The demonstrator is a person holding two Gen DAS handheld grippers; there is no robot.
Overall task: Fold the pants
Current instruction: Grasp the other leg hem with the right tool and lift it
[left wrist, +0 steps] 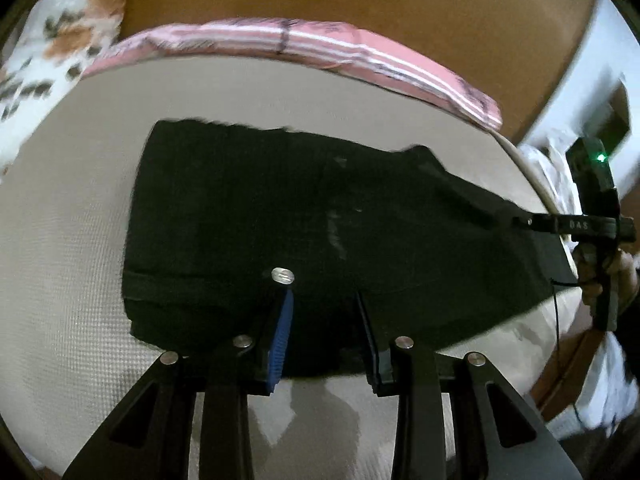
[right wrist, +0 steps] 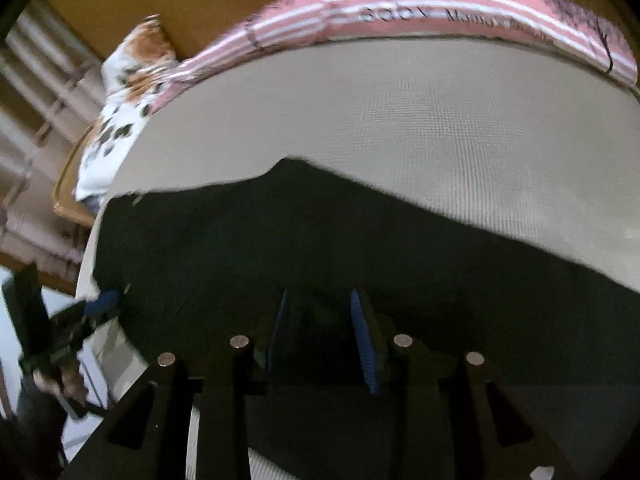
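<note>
While black pants (left wrist: 280,216) lie on the mattress (left wrist: 60,240), left claw (left wrist: 324,296) spread, right claw (right wrist: 320,300) spread.

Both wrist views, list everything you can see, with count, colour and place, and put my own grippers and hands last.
Pants: one, black, spread flat on the mattress.
Mattress: one, beige, textured, under the pants.
Blanket: one, pink with white stripes, folded along the far edge.
Pillow: one, white with orange and dark print, far corner.
Left gripper: one, black with blue pads, open, at the near waist edge.
Right gripper: one, black with blue pads, open, over the leg end.
Right hand: one, holding the right gripper's handle.
</note>
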